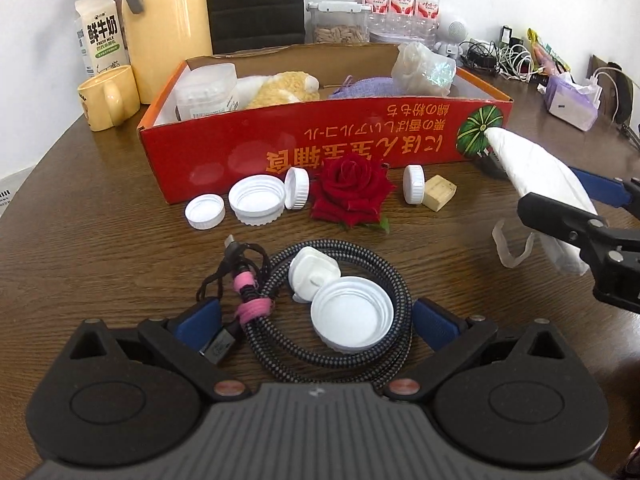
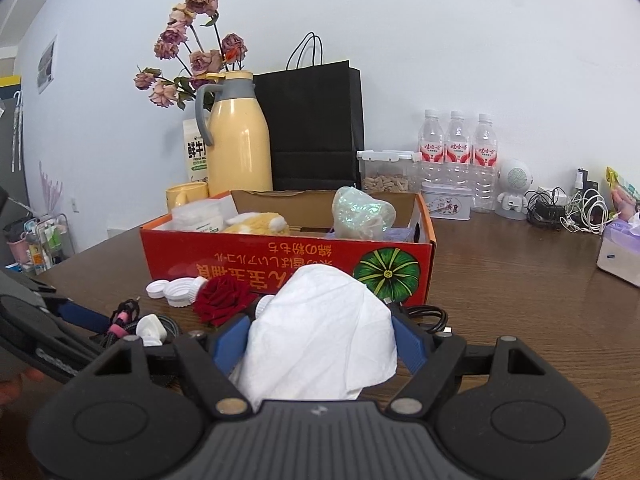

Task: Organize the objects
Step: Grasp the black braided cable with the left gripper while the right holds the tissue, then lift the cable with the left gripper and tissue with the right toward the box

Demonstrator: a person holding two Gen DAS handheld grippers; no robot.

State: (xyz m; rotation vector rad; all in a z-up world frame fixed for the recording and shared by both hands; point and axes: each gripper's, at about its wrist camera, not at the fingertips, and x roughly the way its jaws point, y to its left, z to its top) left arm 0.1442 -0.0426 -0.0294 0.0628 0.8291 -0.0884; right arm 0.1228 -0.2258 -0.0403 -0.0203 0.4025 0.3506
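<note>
My left gripper is open low over the table. A coiled braided cable, a white plug and a wide white cap lie between its blue pads. My right gripper is shut on a white face mask, held off the table in front of the red cardboard box. In the left wrist view the mask and the right gripper hang at the right. A red rose, white caps and a small wooden block lie before the box.
The box holds a plush toy, a clear tub and a wrapped object. Behind it stand a yellow thermos, a mug, a milk carton, a black bag and water bottles. A tissue box and chargers sit right.
</note>
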